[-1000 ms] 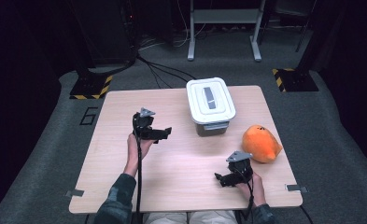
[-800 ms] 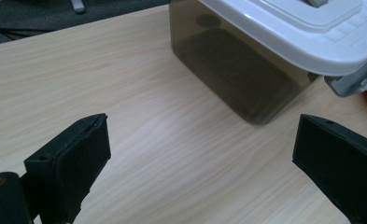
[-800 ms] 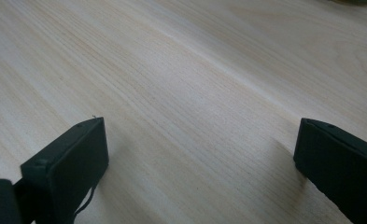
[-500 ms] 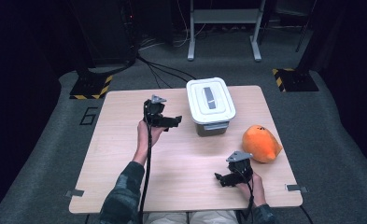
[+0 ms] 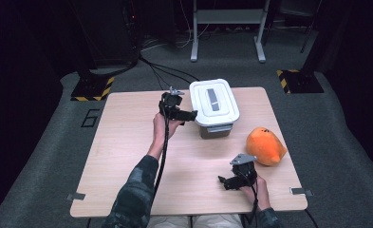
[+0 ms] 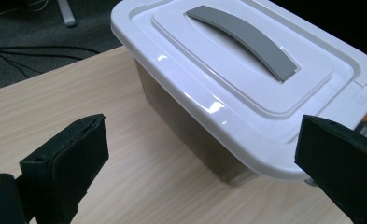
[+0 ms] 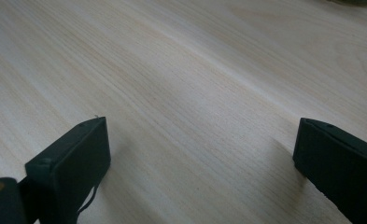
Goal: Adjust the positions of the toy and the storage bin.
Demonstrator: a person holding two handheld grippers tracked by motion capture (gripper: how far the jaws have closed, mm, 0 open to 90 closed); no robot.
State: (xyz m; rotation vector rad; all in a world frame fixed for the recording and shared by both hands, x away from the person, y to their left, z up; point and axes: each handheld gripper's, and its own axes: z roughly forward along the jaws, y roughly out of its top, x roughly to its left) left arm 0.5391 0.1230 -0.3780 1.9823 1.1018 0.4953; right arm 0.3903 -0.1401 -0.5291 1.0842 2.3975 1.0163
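Observation:
A white-lidded storage box (image 5: 214, 105) with a grey handle (image 5: 213, 99) stands at the back middle of the wooden table (image 5: 122, 152). My left gripper (image 5: 188, 115) hovers open just left of the box, its jaws pointing at the box's near left corner. In the left gripper view the box (image 6: 246, 79) and its handle (image 6: 246, 39) loom close between the wide-spread jaws, with nothing held. An orange plush toy (image 5: 265, 145) lies to the right. My right gripper (image 5: 224, 183) rests open low over the table near the front edge, its jaws wide apart above bare wood (image 7: 195, 93).
The table's left half and front middle are bare wood. Beyond the table are a grey carpeted floor (image 5: 46, 142), black cables (image 5: 160, 71), a metal stand (image 5: 227, 28) and yellow-black striped bases (image 5: 91, 88) at both back corners.
My left gripper has travelled from the table's middle left up and to the right, ending beside the box. The right gripper has stayed in place.

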